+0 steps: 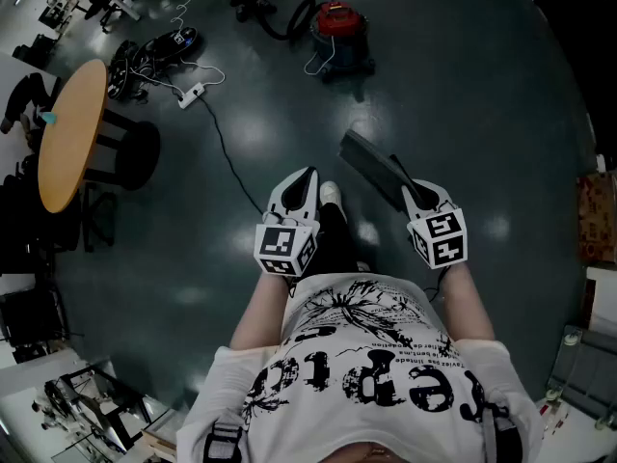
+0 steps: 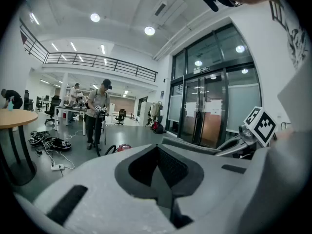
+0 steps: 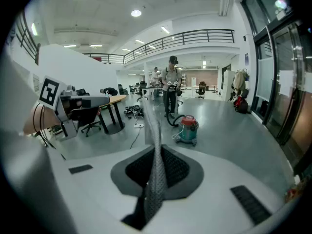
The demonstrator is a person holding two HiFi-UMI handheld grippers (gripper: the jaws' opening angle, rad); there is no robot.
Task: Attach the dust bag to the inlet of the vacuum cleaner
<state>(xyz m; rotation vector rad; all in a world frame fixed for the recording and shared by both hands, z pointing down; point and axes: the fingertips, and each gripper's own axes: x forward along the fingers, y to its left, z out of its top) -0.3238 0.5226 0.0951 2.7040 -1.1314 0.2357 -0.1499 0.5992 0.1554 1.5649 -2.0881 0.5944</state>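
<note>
The vacuum cleaner (image 1: 338, 35), a teal drum with a red lid and a dark hose, stands on the grey floor well ahead of me; the right gripper view also has the vacuum cleaner (image 3: 188, 129). My right gripper (image 1: 403, 183) is shut on the dust bag (image 1: 369, 160), a flat grey piece that reaches up and to the left from the jaws. In the right gripper view the dust bag (image 3: 157, 177) shows edge-on between the pads (image 3: 176, 165) of my right gripper (image 3: 157, 152). My left gripper (image 1: 307, 176) is shut with nothing in it, as the left gripper (image 2: 157, 149) shows close up.
A round wooden table (image 1: 69, 131) with a black chair stands at the left. A white power strip (image 1: 191, 95) and its cable run across the floor beside a tangle of cords (image 1: 154, 48). A person (image 3: 171, 89) stands by the vacuum cleaner. Glass doors (image 2: 210, 112) lie to the right.
</note>
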